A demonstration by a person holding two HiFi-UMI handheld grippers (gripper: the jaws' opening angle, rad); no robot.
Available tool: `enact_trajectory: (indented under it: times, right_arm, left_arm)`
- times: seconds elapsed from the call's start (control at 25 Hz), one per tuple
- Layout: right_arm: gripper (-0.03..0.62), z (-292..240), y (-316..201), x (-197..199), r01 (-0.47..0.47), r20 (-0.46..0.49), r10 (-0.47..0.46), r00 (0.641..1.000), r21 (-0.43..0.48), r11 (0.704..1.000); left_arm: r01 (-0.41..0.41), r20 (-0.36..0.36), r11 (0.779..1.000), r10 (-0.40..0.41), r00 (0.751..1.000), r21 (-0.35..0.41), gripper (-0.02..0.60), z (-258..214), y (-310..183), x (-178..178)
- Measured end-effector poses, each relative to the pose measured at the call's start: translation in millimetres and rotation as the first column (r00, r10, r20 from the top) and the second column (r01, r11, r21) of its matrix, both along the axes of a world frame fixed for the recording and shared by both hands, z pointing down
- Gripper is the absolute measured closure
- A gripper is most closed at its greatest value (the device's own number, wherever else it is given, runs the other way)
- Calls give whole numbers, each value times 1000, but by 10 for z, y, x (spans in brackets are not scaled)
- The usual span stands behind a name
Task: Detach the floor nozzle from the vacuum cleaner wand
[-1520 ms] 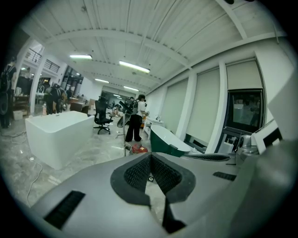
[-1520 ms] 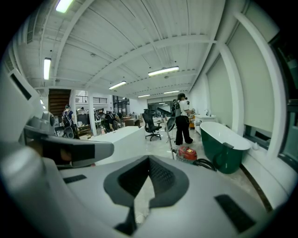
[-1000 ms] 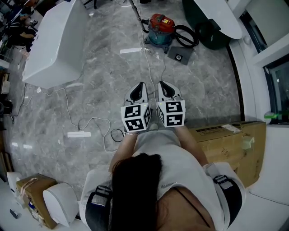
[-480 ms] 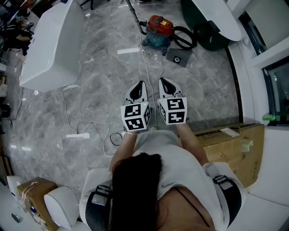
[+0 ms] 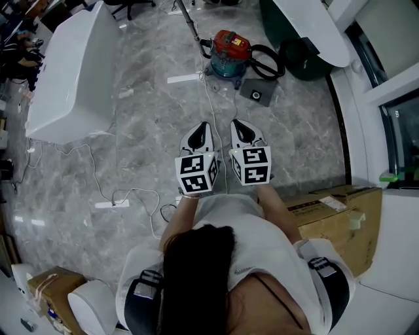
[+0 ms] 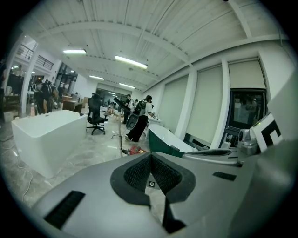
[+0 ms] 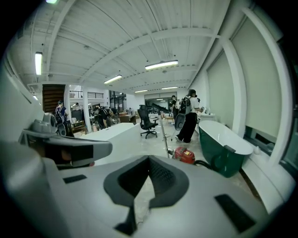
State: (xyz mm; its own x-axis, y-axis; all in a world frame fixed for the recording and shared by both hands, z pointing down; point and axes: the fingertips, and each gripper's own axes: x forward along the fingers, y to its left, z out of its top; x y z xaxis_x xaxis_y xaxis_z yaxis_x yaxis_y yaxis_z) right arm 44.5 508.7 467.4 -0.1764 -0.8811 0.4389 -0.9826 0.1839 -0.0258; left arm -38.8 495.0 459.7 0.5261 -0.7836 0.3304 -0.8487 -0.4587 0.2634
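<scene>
I hold my left gripper (image 5: 203, 125) and my right gripper (image 5: 236, 123) side by side in front of me, near each other but apart, both pointing out over the grey marble floor (image 5: 150, 131). In the left gripper view the two jaws meet tip to tip with nothing between them (image 6: 150, 157), and the right gripper view shows the same, jaws together and empty (image 7: 149, 160). The red and teal canister vacuum cleaner (image 5: 227, 47) sits on the floor far ahead of both grippers, well apart from them, with its black hose (image 5: 270, 55) looped at its right. The thin metal wand (image 5: 191, 19) rises just to the far left of the canister; in the right gripper view it stands upright (image 7: 164, 134). I cannot make out the floor nozzle itself. A dark flat square item (image 5: 256, 93) lies just on the near right of the canister. A white rectangular bathtub (image 5: 72, 72) stands at the far left, a dark green bathtub (image 5: 298, 36) at the far right, and a brown cardboard box (image 5: 337, 212) on my near right.
</scene>
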Motion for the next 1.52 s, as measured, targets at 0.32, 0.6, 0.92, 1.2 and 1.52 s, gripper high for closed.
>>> enact_trajectory:
  times: [0.32,0.6,0.92,1.2,1.52]
  right_arm:
    - [579,22,-518,-82,4,-10,-4,1000,-10,1000]
    - [579,8,-851,-47,-56,24,56,998,-21,998]
    - [579,73,-1182,-370,-54,37,55,998,-24,998]
    - [579,169,-1407,-727,-49,30,51,998,-45,998]
    - [579,226,-1496,-910,-49,-11,48,999,-66,997]
  left_arm:
    - [-33,13,999,33,999,11,577,-76,-514,-28]
    - [-82,40,997,82,996,4,577,-112,-860,-50]
    - [-106,41,994,107,993,-10,577,-17,-1142,-280]
    - [-84,41,996,84,996,-15,577,38,-1439,-678]
    - [-85,18,996,86,996,-28,577,61,-1533,-838]
